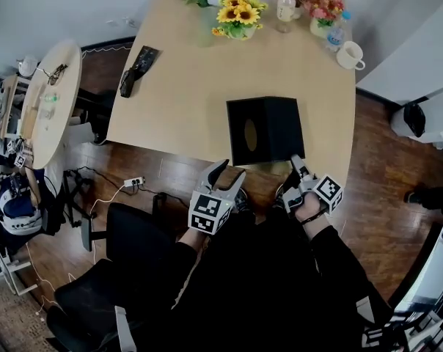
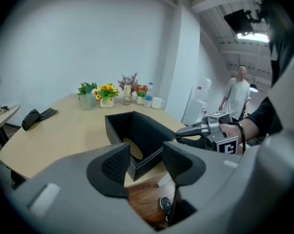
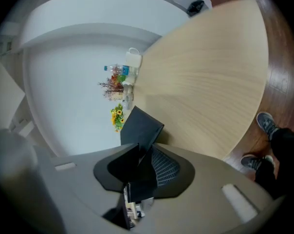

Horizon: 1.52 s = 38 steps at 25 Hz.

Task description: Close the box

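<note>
An open black box (image 1: 264, 129) stands near the front edge of the beige table (image 1: 177, 101), with a tan oval showing inside it. My right gripper (image 1: 296, 161) is at the box's near right corner. In the right gripper view a thin black panel of the box (image 3: 141, 126) runs between the jaws of that gripper (image 3: 139, 162), which are shut on it. The left gripper view shows the right gripper's tips (image 2: 178, 134) pinched on the box's (image 2: 137, 130) right edge. My left gripper (image 1: 227, 173) hangs open just short of the box's near left corner, nothing between its fingers (image 2: 119, 162).
Flower vases (image 1: 238, 12), a bottle (image 1: 285, 6) and a white mug (image 1: 349, 54) stand at the table's far end. A black pouch (image 1: 136, 68) lies at the left edge. A round side table (image 1: 51, 97) and a black chair (image 1: 126, 240) are left; a person (image 2: 237, 94) stands beyond.
</note>
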{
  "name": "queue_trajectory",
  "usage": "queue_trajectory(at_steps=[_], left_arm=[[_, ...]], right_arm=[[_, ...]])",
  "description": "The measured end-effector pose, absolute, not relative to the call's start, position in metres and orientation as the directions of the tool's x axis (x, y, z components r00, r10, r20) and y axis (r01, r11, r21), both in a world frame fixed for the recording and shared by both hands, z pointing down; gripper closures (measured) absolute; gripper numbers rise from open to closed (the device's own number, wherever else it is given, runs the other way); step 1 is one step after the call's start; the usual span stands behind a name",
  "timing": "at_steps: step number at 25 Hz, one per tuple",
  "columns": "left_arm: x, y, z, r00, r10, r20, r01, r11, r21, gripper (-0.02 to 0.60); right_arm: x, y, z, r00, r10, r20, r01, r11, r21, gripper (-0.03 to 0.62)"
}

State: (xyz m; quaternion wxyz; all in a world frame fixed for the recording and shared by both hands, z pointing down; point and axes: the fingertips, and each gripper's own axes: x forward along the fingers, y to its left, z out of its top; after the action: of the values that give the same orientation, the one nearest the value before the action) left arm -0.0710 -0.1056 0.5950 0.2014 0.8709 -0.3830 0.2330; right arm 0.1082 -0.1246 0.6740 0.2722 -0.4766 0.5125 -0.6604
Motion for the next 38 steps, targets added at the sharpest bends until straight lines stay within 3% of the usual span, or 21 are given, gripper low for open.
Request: queue_trajectory(at_steps=[3,5,7,9,12,19,22,23,24,27,33,38], left_arm=[[-0.072,-0.113,0.589,0.604,-0.582,0.544,-0.760,-0.625,0.176,0.390],[-0.075,-0.117,0.582,0.604,-0.599,0.526,-0.768,-0.614,0.183,0.390],[-0.083,-0.122,0.576,0.598,-0.622,0.506,-0.780,-0.597,0.189,0.390],[-0.096,-0.125,0.571,0.586,-0.643,0.493,-0.793,-0.580,0.187,0.390],[-0.114,-0.127,0.569,0.571,-0.663,0.485,-0.809,-0.556,0.193,0.390],[-0.120,-0.144,0.584,0.642,-0.649,0.408,-0.762,-0.479,0.436,0.390],[-0.125,-0.151,0.595,0.651,-0.653,0.386,-0.735,-0.416,0.535,0.390],[-0.127,-0.151,0.599,0.648,-0.653,0.391,-0.737,-0.408,0.540,0.390],[-0.129,-0.149,0.602,0.646,-0.652,0.398,-0.739,-0.404,0.539,0.390],[-0.133,-0.144,0.603,0.642,-0.649,0.408,-0.746,-0.404,0.530,0.390],[-0.127,-0.142,0.536,0.614,-0.720,0.322,-0.781,-0.498,0.377,0.390],[-0.100,-0.137,0.436,0.613,-0.777,0.143,-0.787,-0.586,0.191,0.390]], right_arm=[[0.113,-0.126,0.623,-0.360,-0.870,0.338,-0.343,-0.213,-0.915,0.555],[0.102,-0.125,0.591,-0.378,-0.859,0.345,-0.561,-0.084,-0.824,0.574],[0.083,-0.124,0.570,-0.392,-0.838,0.380,-0.794,0.099,-0.600,0.580],[0.054,-0.122,0.558,-0.395,-0.823,0.408,-0.909,0.286,-0.304,0.576],[0.012,-0.118,0.556,-0.405,-0.800,0.443,-0.896,0.443,-0.020,0.566],[-0.040,-0.114,0.586,-0.391,-0.747,0.538,-0.754,0.595,0.278,0.536],[-0.052,-0.107,0.611,-0.406,-0.666,0.626,-0.693,0.671,0.264,0.526],[-0.054,-0.104,0.619,-0.411,-0.630,0.659,-0.686,0.690,0.231,0.563],[-0.053,-0.102,0.624,-0.419,-0.604,0.678,-0.690,0.698,0.195,0.562],[-0.044,-0.102,0.615,-0.454,-0.607,0.652,-0.745,0.660,0.095,0.557],[-0.010,-0.131,0.518,-0.539,-0.736,0.410,-0.839,0.512,-0.185,0.576],[0.012,-0.150,0.414,-0.526,-0.836,0.154,-0.847,0.499,-0.184,0.579]])
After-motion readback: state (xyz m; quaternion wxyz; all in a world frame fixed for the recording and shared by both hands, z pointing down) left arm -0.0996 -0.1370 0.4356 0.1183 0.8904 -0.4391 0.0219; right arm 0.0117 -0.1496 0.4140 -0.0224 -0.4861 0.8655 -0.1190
